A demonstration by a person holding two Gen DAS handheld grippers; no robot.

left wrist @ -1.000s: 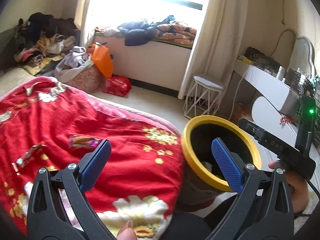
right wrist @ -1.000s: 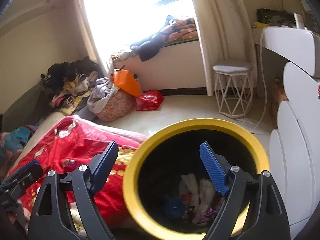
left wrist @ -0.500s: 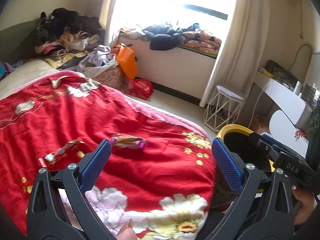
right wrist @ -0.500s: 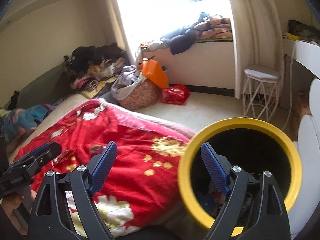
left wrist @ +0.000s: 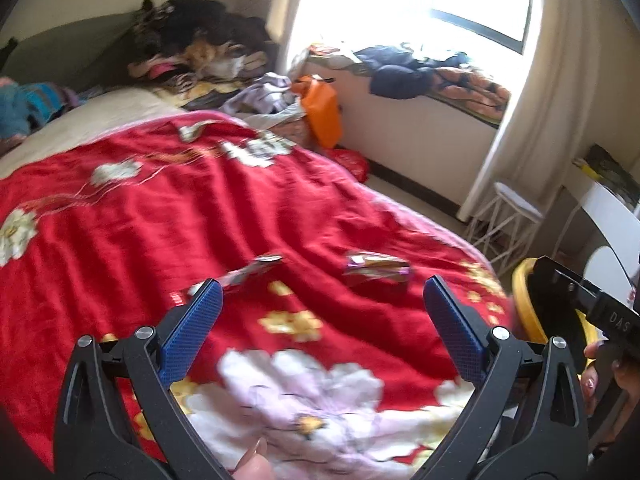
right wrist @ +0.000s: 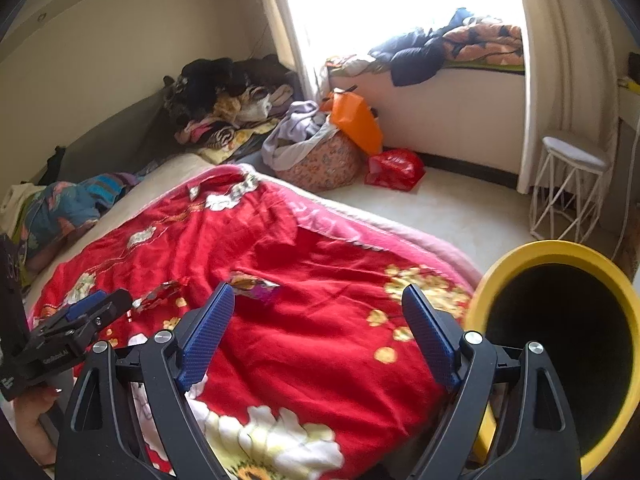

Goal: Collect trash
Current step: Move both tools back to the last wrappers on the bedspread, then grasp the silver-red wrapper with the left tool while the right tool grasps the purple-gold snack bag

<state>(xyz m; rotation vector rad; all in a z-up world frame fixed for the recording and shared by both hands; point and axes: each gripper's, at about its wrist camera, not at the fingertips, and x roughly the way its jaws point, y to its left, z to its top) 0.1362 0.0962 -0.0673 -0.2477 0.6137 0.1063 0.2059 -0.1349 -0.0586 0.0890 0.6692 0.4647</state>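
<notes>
Bedroom scene, both wrist views. The left gripper [left wrist: 318, 300] hangs above a red floral blanket [left wrist: 160, 220] spread over the bed, its blue-padded jaws wide apart with nothing between them. The right gripper [right wrist: 318, 304] is likewise spread wide and empty over the same blanket.

Two pieces of trash lie on the blanket, apart from each other: a crumpled purple-and-gold foil wrapper [left wrist: 378, 266] beyond the left gripper's right finger, and a long silvery wrapper strip [left wrist: 256, 266] just beyond the tip of its left finger. In the right wrist view the purple-and-gold wrapper [right wrist: 254, 286] lies just past the tip of the left finger, and the silvery strip [right wrist: 160, 294] lies further left, near the left gripper's tips (blur leaves the printing on both unreadable).

A yellow-rimmed round bin with a dark interior [right wrist: 560, 252] stands on the floor beside the bed's near corner, at the right of both views. Behind the bed: a heap of clothes [right wrist: 224, 96], an orange bag [right wrist: 356, 120], a red plastic bag [right wrist: 394, 168] and a white wire stool [right wrist: 568, 192] under the curtained window.
</notes>
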